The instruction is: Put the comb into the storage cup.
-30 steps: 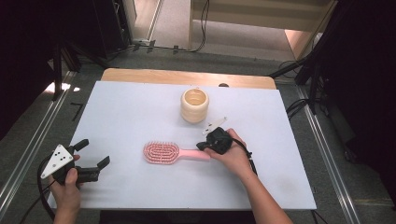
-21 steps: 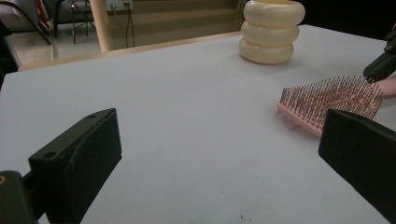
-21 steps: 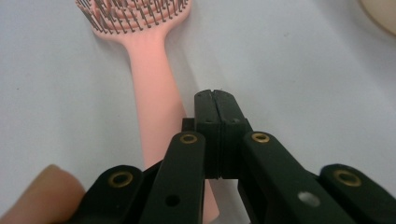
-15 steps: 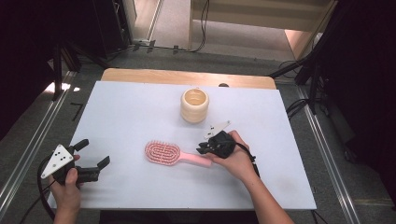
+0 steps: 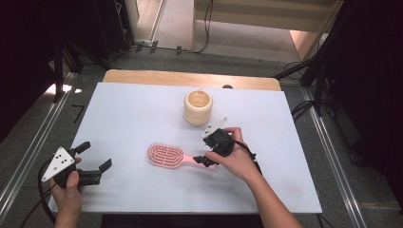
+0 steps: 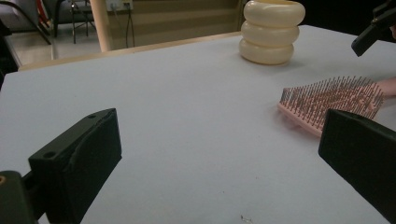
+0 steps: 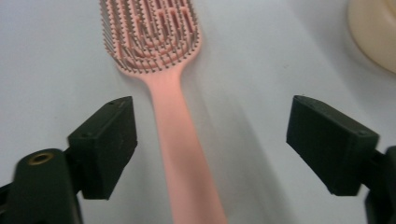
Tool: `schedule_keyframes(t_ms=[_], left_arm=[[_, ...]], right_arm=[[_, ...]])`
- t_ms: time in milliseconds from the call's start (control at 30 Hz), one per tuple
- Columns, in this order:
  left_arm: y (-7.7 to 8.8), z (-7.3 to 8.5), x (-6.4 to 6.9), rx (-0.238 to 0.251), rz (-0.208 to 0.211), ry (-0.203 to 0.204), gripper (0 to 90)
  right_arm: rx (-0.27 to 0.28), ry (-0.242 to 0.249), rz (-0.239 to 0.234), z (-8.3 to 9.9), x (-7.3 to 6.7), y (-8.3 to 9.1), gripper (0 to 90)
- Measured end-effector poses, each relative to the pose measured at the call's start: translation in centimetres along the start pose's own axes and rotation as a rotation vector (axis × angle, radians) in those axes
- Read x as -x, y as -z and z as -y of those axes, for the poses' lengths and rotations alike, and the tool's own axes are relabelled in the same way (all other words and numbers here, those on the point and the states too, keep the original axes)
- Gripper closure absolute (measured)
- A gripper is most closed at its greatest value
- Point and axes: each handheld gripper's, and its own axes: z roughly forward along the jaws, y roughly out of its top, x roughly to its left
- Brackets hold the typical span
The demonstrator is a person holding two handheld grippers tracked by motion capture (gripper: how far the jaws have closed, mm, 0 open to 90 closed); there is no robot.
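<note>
Right gripper (image 7: 210,149) open over pink hairbrush (image 7: 159,70)

Ridged cup (image 5: 198,107) stands close behind the hairbrush (image 5: 166,156); elsewhere open table (image 5: 123,109).

Lab or recording studio: white table (image 5: 142,109) framed by metal rails (image 5: 28,156), loose floor cables (image 5: 204,28), dark surroundings.
</note>
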Motion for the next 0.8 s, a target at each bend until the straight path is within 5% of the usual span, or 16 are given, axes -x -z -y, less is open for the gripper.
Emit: schedule_keyframes(t_ms=[167,500,567,800], left_arm=[[0.0,0.0,0.0,0.0,0.0,0.0,0.0],[0.0,0.0,0.0,0.0,0.001,0.001,0.0],[0.0,0.0,0.0,0.0,0.002,0.0,0.0],[0.0,0.0,0.0,-0.002,0.0,0.001,0.0]], right_arm=[[-0.052,0.035,-0.021,-0.8,-0.5,-0.6,0.0],[-0.152,0.096,-0.059,-2.3,-1.6,-1.8,0.0],[-0.16,0.1,-0.051,-2.5,-1.7,-2.0,10.9],[-0.229,0.139,-0.039,-3.3,-2.2,-2.7,20.5]])
